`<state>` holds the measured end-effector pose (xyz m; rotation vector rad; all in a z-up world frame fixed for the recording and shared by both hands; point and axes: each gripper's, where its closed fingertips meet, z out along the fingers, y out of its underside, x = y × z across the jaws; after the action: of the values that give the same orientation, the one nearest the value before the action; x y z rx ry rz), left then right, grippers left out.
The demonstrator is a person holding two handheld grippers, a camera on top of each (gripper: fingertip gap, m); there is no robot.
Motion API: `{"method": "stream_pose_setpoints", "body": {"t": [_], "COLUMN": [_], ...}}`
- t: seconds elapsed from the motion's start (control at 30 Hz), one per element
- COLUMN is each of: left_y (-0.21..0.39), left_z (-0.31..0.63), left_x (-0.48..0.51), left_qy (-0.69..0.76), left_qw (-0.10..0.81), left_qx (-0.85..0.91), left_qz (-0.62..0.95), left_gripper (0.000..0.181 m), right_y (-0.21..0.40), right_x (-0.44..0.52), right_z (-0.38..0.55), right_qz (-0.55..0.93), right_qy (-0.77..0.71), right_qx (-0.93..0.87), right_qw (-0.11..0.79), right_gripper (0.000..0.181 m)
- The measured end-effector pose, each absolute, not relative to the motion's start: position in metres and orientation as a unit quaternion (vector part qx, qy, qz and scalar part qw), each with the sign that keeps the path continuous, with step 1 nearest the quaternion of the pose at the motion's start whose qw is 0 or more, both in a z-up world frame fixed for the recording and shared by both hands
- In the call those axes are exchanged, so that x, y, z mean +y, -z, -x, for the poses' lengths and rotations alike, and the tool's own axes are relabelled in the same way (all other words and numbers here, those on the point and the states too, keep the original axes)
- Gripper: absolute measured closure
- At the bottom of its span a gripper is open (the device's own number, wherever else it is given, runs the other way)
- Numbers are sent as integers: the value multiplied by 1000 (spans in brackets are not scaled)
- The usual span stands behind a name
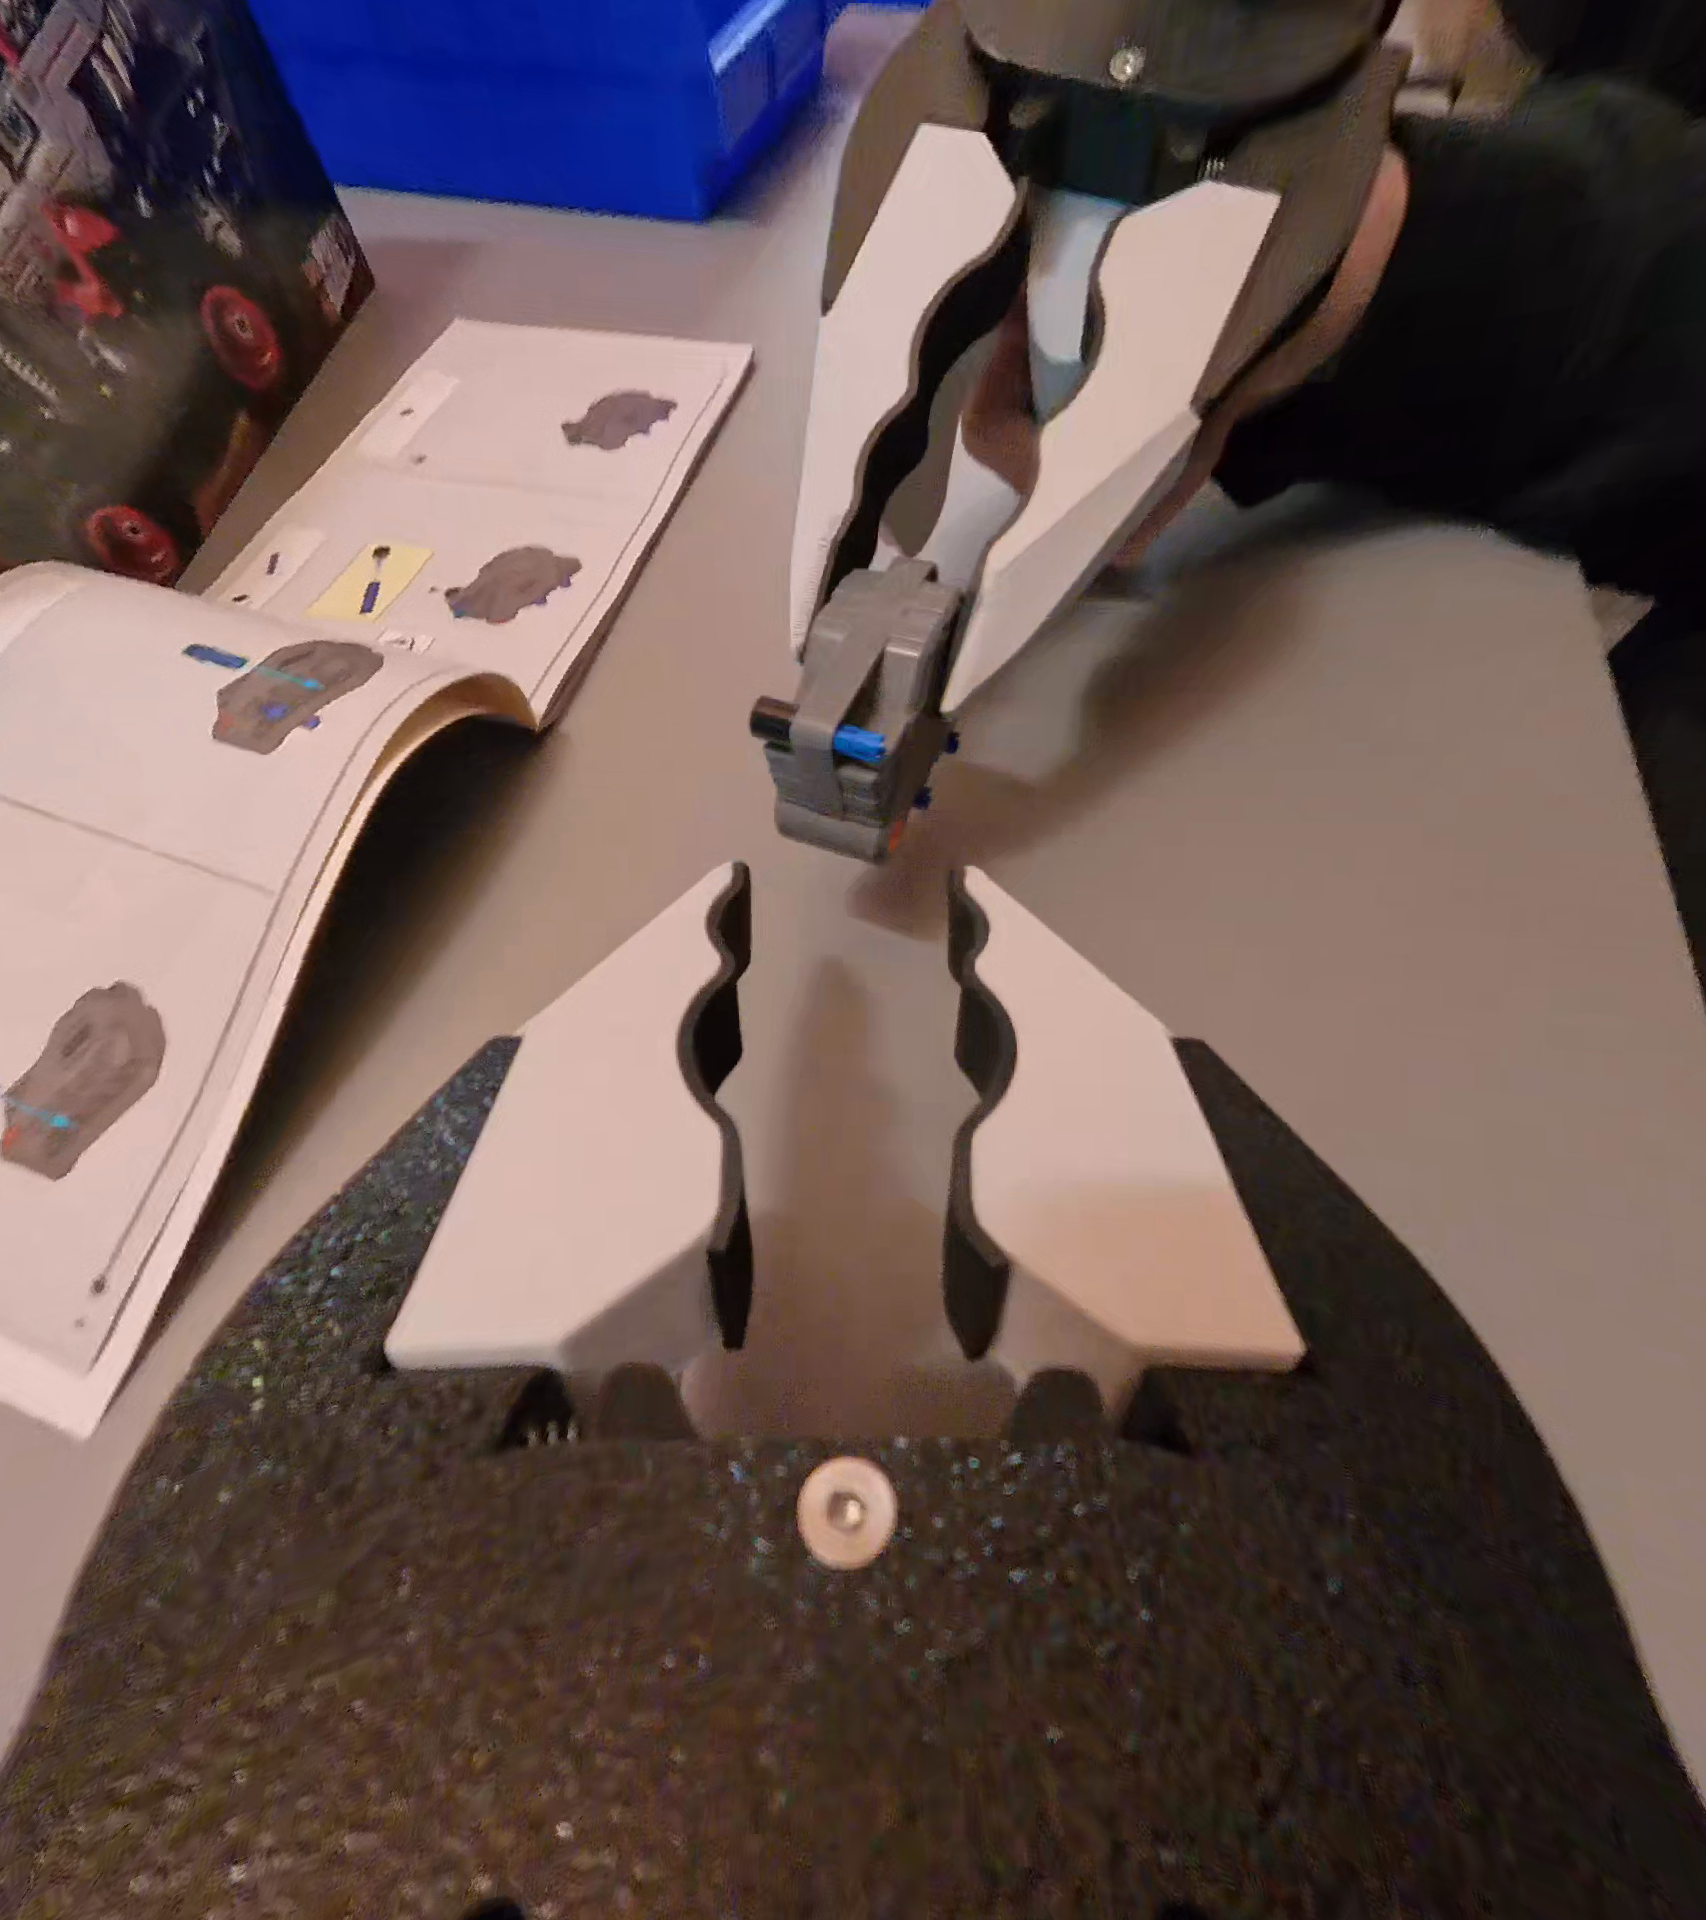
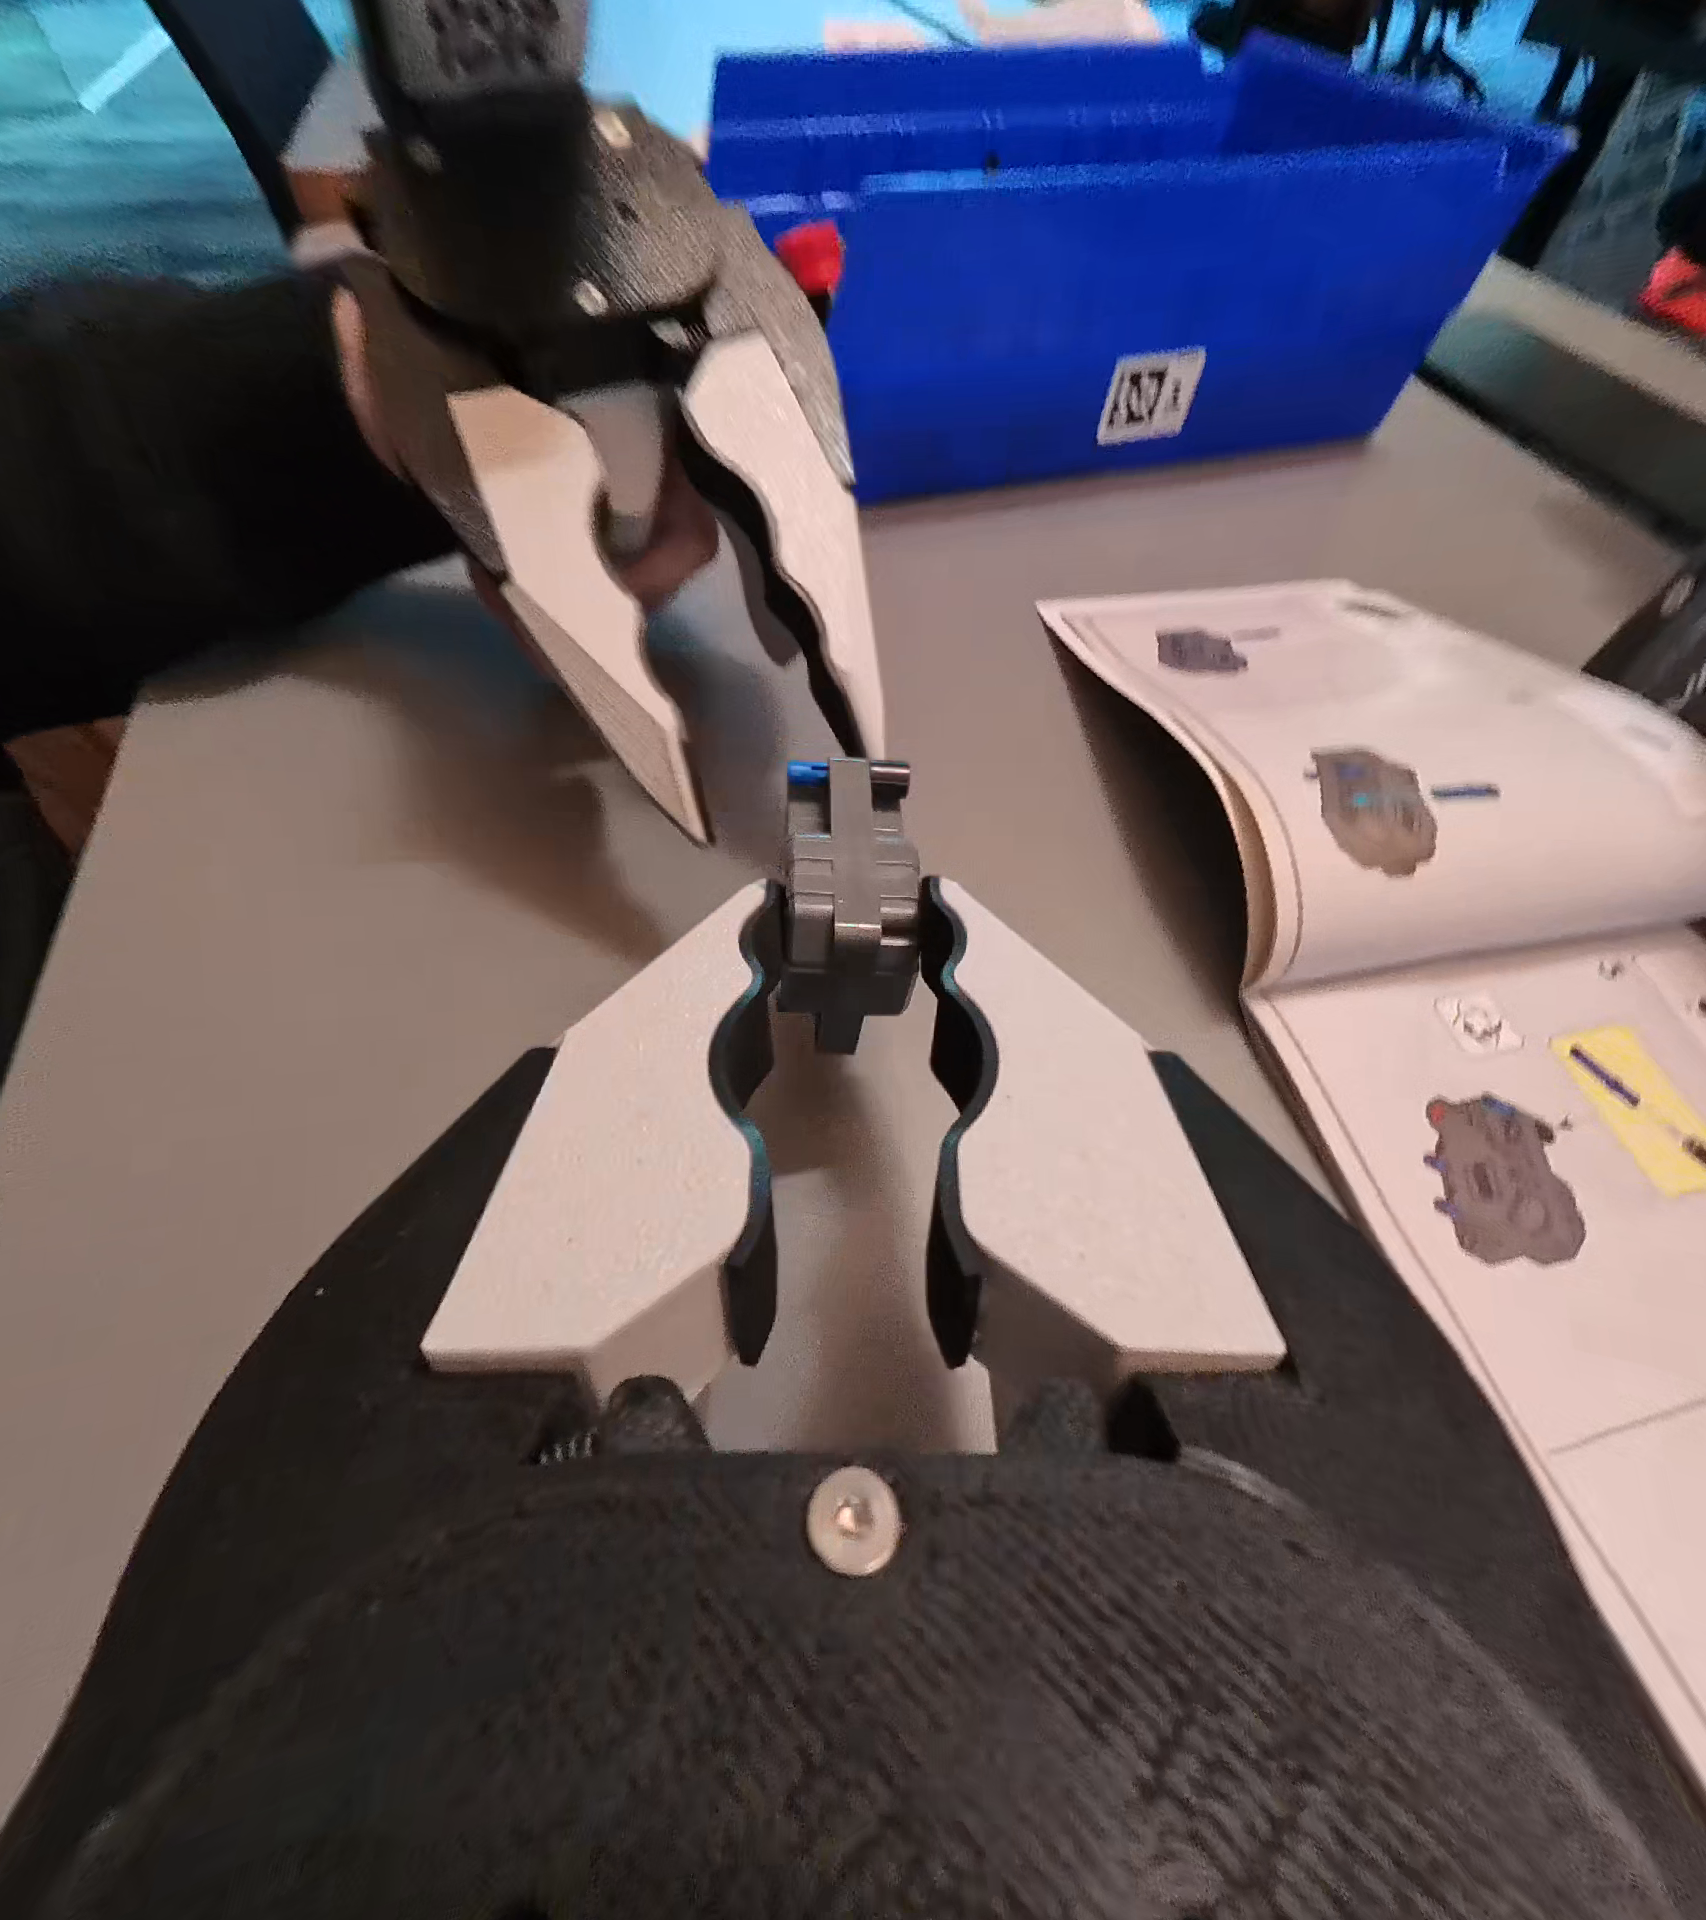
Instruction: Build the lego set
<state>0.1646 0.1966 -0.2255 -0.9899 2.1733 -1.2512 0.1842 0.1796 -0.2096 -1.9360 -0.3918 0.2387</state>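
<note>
Grey table [image 1: 1348, 1039], with an open instruction booklet [image 1: 475, 499], a dark product box [image 1: 101, 260] and a blue bin [image 1: 537, 94] behind it.

Left wrist view: your left gripper [image 1: 849, 894] stands apart and empty, its tips just short of the grey lego assembly [image 1: 859, 717]. The assembly hangs above the table, right of the booklet, clamped at its upper end by your right gripper [image 1: 885, 613]. A blue pin [image 1: 859, 741] and a black pin [image 1: 774, 719] project from its near face.

Right wrist view: your right gripper [image 2: 844, 935] is closed on the assembly [image 2: 847, 894], left of the booklet [image 2: 1451, 831]; your left gripper [image 2: 787, 790] hovers open beyond it, in front of the bin [image 2: 1088, 312].

Handling, as a judgement: the assembly looks light, rigid and smooth. Grip its flat grey flanks, never the pins, which could push out or skew.
</note>
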Motion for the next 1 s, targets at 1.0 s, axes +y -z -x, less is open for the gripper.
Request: {"method": "stream_pose_setpoints", "body": {"t": [1.0], "left_y": [129], "left_z": [-97], "left_x": [478], "left_qy": [265], "left_qw": [357], "left_qx": [678], "left_qz": [585], "left_gripper": [165], "right_y": [261], "right_x": [176], "right_z": [-198], "right_qz": [889], "right_qy": [-34], "right_qx": [-181], "right_qw": [419], "right_gripper": [157]}}
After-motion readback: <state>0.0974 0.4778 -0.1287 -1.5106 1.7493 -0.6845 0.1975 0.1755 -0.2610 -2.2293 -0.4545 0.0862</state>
